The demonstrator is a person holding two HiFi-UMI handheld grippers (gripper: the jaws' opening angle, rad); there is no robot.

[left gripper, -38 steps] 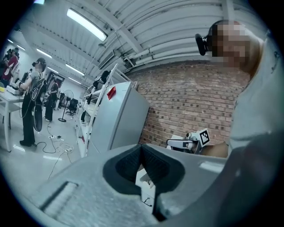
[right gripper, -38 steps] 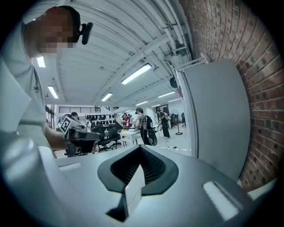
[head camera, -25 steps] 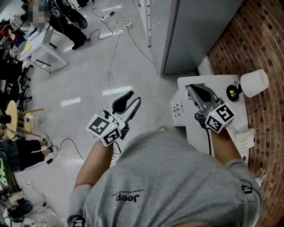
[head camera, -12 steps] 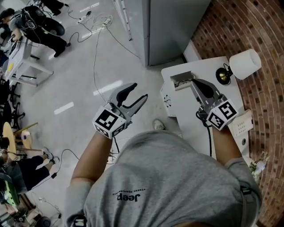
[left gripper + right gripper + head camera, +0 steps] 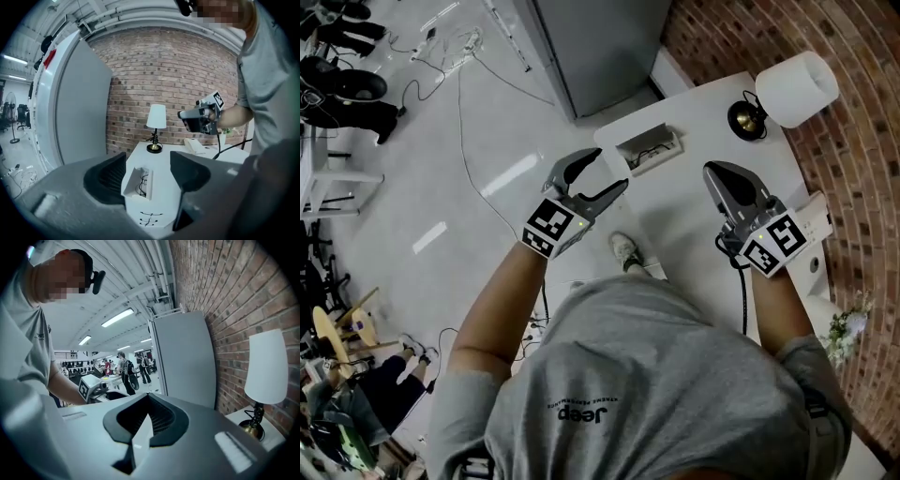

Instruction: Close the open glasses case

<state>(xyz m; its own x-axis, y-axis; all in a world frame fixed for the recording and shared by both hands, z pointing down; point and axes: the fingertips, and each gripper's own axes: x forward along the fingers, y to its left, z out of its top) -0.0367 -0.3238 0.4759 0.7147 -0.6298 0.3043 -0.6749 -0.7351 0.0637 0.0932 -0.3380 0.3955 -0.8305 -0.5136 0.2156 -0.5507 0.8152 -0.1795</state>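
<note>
The open glasses case point(image 5: 648, 150) is a white box lying near the far left corner of the white table point(image 5: 694, 244), with dark glasses visible inside. My left gripper point(image 5: 607, 171) hovers at the table's left edge, just short of the case. Its jaws are opening and nothing is between them. In the left gripper view the case point(image 5: 139, 180) shows in the gap ahead of the gripper point(image 5: 147, 157). My right gripper point(image 5: 717, 171) is over the table to the right of the case, jaws together and empty. Its tips point(image 5: 147, 397) meet in its own view.
A white-shaded lamp point(image 5: 797, 87) on a brass base point(image 5: 743, 120) stands at the table's far right, against the brick wall point(image 5: 853, 150). A small white device point(image 5: 814, 223) lies at the right edge. A grey cabinet point(image 5: 591, 37) stands beyond the table, with cables on the floor point(image 5: 459, 66).
Both hands have swung toward the table. The left gripper went from over the floor to the table's edge near the case, and its jaws spread wider. The right gripper stayed shut.
</note>
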